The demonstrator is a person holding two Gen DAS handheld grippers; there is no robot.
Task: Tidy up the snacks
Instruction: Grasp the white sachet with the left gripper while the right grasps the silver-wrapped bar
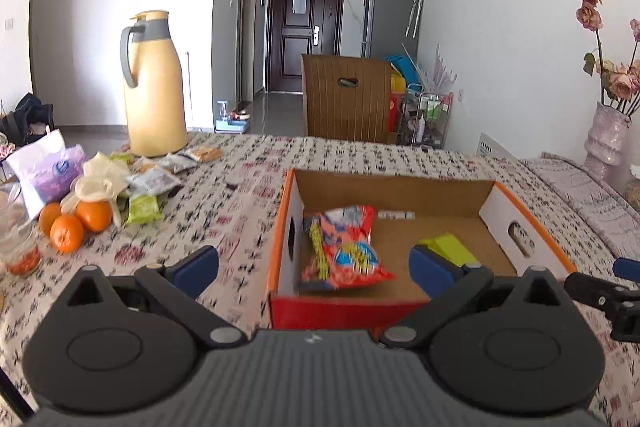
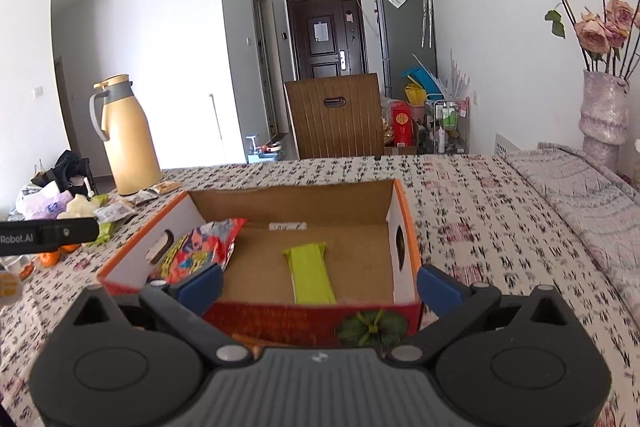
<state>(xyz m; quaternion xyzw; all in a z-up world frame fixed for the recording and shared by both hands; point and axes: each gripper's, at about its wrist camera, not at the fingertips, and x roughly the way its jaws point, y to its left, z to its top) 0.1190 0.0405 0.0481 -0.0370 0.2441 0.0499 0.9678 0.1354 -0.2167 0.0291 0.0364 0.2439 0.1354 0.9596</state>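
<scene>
An open cardboard box [image 1: 500, 205] [image 2: 400, 211] with an orange rim sits on the patterned table. Inside lie a red snack bag [image 1: 344, 247] [image 2: 200, 247] and a lime-green packet [image 1: 450, 247] [image 2: 310, 273]. My left gripper [image 1: 314, 263] is open and empty, hovering at the box's near left corner. My right gripper [image 2: 320, 283] is open and empty, just before the box's near wall. Several loose snack packets [image 1: 156, 179] [image 2: 120, 211] lie on the table to the left of the box, near the jug.
A yellow thermos jug [image 1: 154, 87] [image 2: 124, 135] stands at the far left. Three oranges [image 1: 76, 221], a tissue pack [image 1: 48, 171] and a glass [image 1: 16, 239] sit at the left. A vase of dried roses [image 2: 604, 115] stands at the right. A wooden chair [image 1: 346, 99] is behind the table.
</scene>
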